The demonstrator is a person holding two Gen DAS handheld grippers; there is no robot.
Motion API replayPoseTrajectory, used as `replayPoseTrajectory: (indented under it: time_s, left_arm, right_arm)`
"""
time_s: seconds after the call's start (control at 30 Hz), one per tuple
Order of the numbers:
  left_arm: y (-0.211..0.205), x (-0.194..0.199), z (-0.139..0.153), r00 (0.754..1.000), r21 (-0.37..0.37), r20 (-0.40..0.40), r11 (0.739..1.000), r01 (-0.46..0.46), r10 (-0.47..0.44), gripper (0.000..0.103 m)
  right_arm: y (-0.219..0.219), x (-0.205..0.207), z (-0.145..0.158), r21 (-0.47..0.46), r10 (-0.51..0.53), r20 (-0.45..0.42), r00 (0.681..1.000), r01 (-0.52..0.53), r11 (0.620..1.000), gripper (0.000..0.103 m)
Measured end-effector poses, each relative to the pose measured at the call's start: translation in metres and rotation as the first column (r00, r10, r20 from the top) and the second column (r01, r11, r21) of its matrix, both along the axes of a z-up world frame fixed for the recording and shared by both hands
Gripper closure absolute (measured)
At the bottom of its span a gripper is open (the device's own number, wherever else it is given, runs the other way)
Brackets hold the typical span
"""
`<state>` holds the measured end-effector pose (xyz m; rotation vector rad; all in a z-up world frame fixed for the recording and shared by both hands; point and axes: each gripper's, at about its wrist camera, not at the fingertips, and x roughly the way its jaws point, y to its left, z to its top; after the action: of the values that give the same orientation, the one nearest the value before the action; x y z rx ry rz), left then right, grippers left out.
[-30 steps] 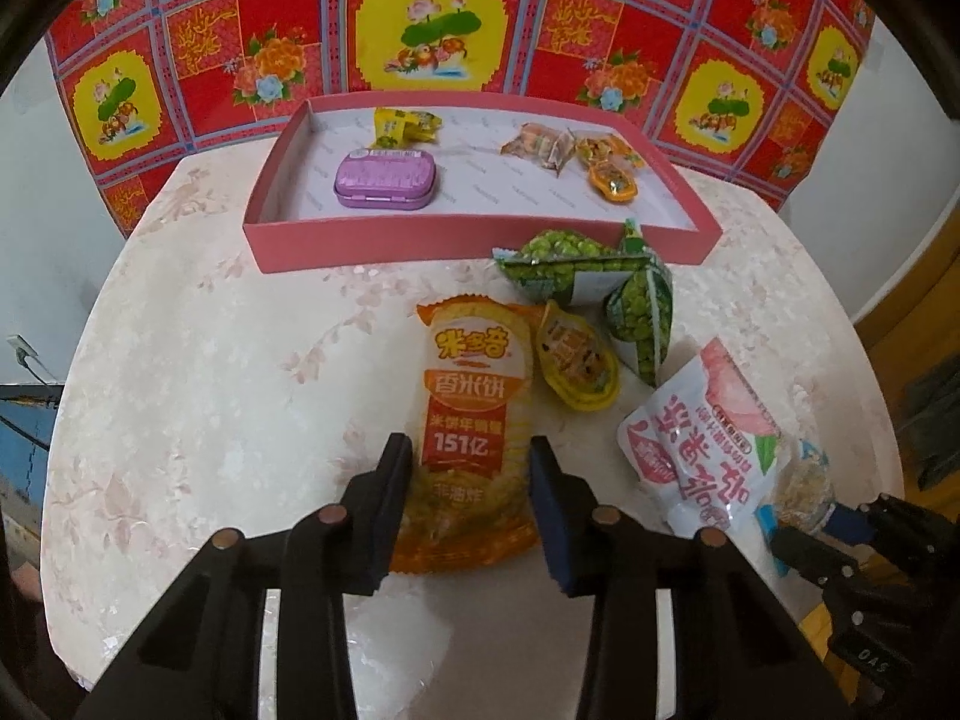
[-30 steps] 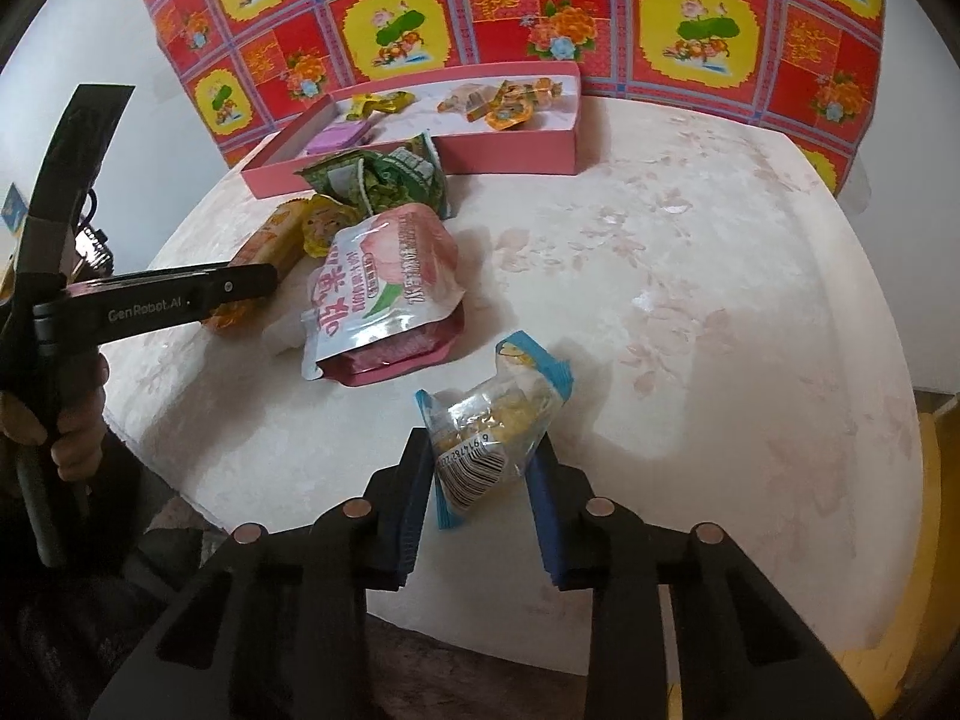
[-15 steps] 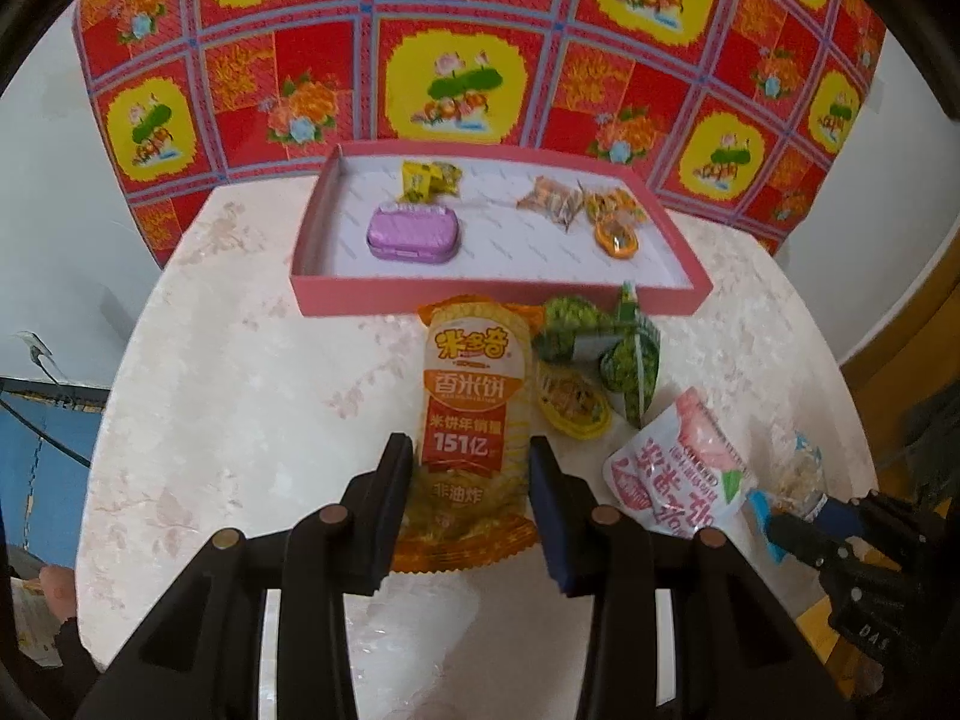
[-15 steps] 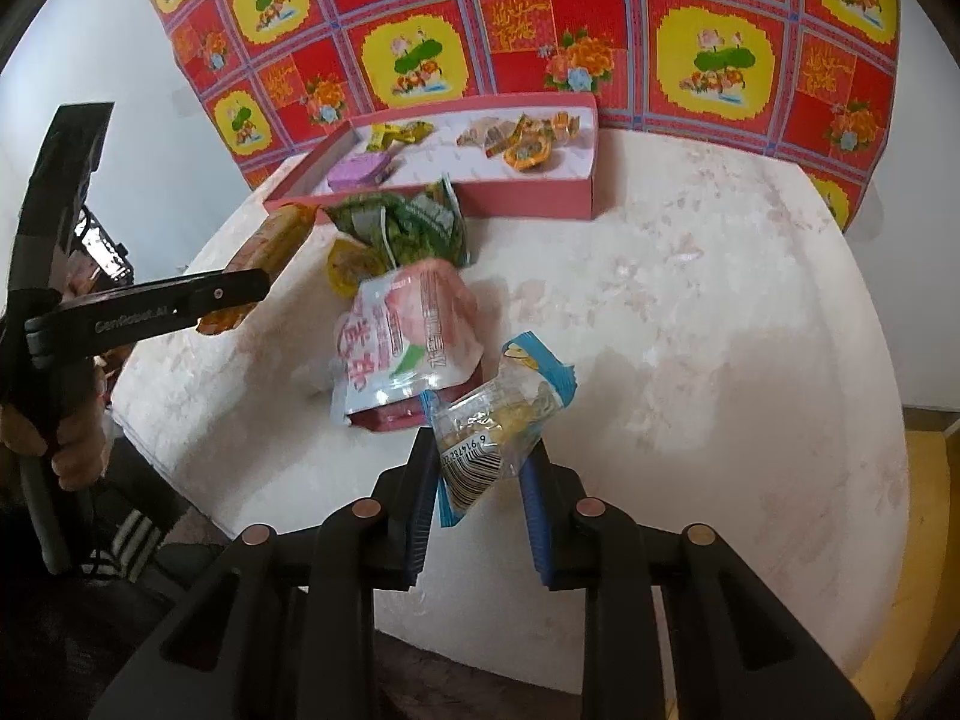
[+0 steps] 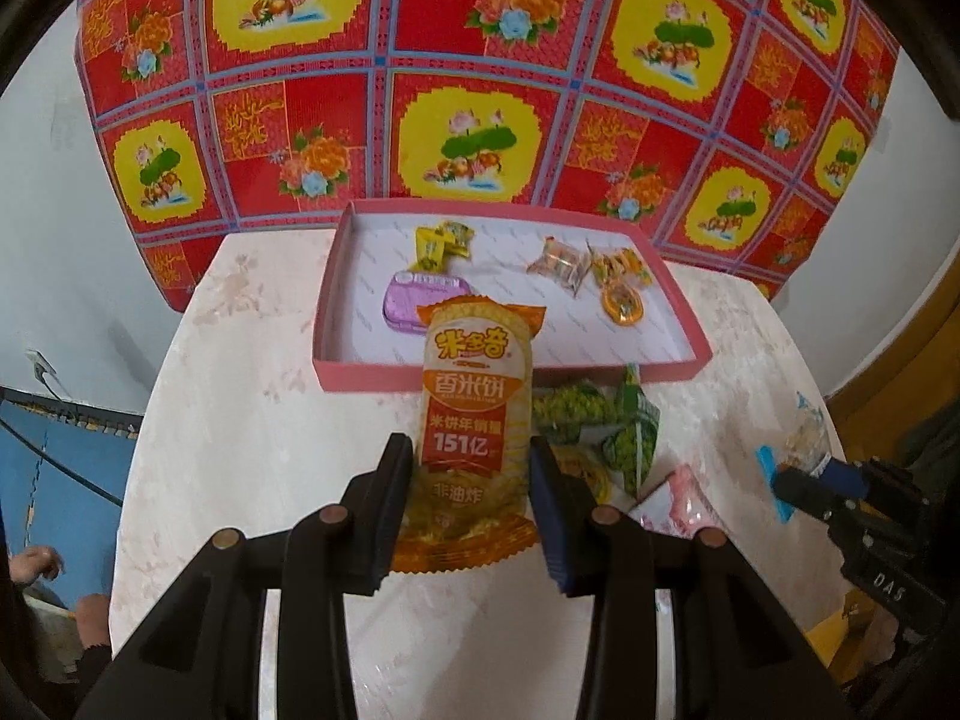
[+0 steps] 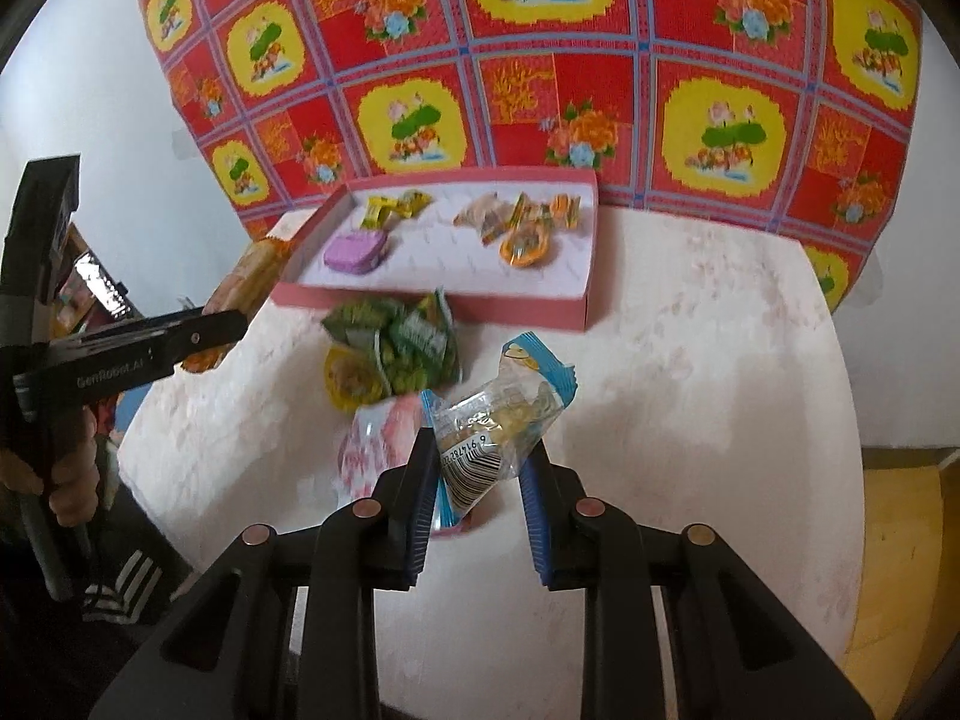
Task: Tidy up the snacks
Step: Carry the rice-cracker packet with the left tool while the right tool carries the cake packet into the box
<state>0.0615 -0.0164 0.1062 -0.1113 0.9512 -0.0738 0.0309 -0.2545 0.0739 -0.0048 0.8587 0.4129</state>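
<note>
Snacks are mid-carry: the left hand-held gripper (image 5: 471, 471) pinches a rice-cracker pack (image 5: 474, 414), the right hand-held gripper (image 6: 480, 468) a small clear packet (image 6: 498, 432); next, probably both go into the pink tray (image 5: 510, 373).

Left claw (image 5: 471, 468) grips orange rice-cracker packet (image 5: 474, 414) before pink tray (image 5: 510, 373).

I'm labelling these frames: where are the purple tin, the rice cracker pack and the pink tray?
purple tin (image 6: 354, 251): right wrist view, on its lid.
rice cracker pack (image 5: 474, 396): left wrist view, on its orange label.
pink tray (image 5: 372, 375): left wrist view, on its near wall.
</note>
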Motion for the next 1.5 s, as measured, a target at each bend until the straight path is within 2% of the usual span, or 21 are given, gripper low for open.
replayPoseTrajectory:
  time_s: [0.47,0.87,1.5]
  left_arm:
    - [0.014,0.048,0.002,1.000,0.007,0.005,1.000,-0.016,0.016,0.062]
    - [0.012,0.087,-0.023,0.999,0.032,-0.018,0.999,-0.026,0.027,0.062]
    - [0.014,0.133,-0.042,0.999,0.091,-0.022,0.995,-0.036,0.038,0.062]
  right_arm:
    - [0.012,0.061,0.015,-0.020,0.003,0.008,1.000,-0.003,1.000,0.076]
    - [0.018,0.108,0.001,-0.030,0.000,-0.020,1.000,0.000,1.000,0.076]
    - [0.029,0.134,-0.015,-0.027,0.007,-0.050,0.999,-0.008,1.000,0.075]
